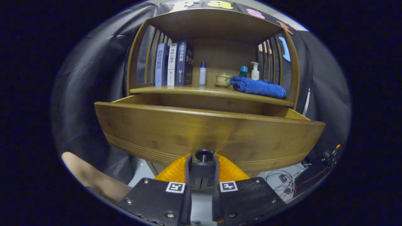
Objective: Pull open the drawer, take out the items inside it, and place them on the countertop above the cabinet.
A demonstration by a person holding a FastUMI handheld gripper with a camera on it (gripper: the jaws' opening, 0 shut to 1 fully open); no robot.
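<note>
Claw: your claw sits low against the drawer front, its two fingers drawn close together with the knob between their tips; you have the knob pinched from both sides.
Drawer: the drawer is pulled out toward you, its wooden front wide and directly ahead of the fingers, grooved lines running along its lower edge.
Drawer inside: from your low angle the front panel hides the interior, so you cannot tell what lies in it.
Cabinet: the cabinet rises beyond the drawer, with slatted sides and a roof over an open bay.
Surface: the surface above the drawer lies beyond and above your claw, well apart from it.
On the surface, left: three books stand upright against the slats, and a small white bottle with a blue cap stands just beside them.
On the surface, right: a lidded cup on a saucer, a teal container and a white pump bottle stand behind a folded blue towel.
Below: a person's arm shows beside the claw, and loose wires lie on the floor on the other side.
</note>
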